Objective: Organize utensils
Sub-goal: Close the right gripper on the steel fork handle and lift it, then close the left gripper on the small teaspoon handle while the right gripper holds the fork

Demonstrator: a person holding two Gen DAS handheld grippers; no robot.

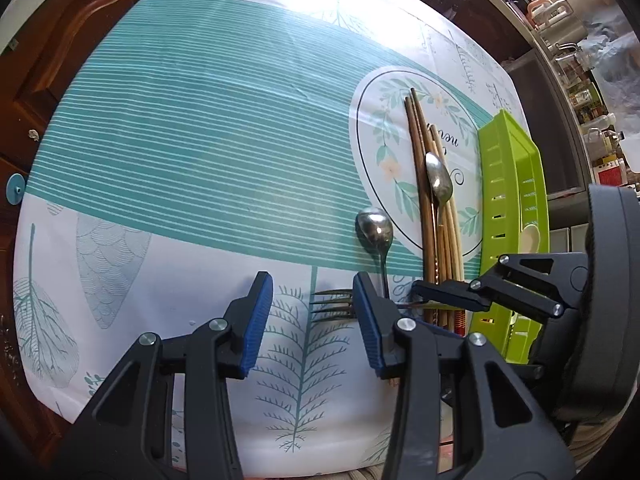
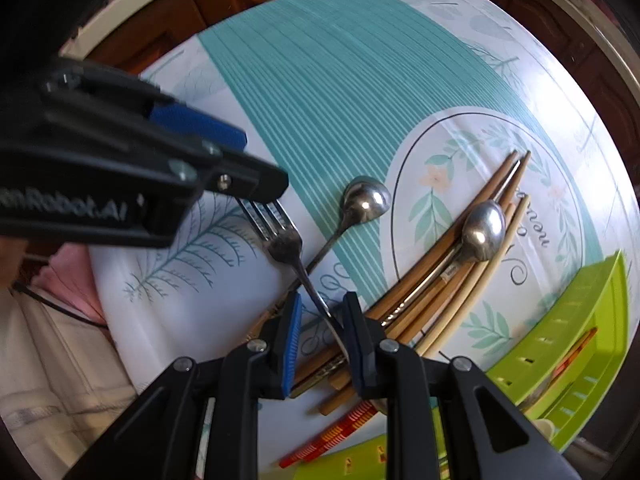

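spoons: 2 | fork: 1 | green tray: 1 | chopsticks: several, uncountable

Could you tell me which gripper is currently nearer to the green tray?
Right. The right gripper hovers over the fork's handle and the chopsticks, beside the green tray. The left gripper, jaws apart around the fork tines, sits farther from it.
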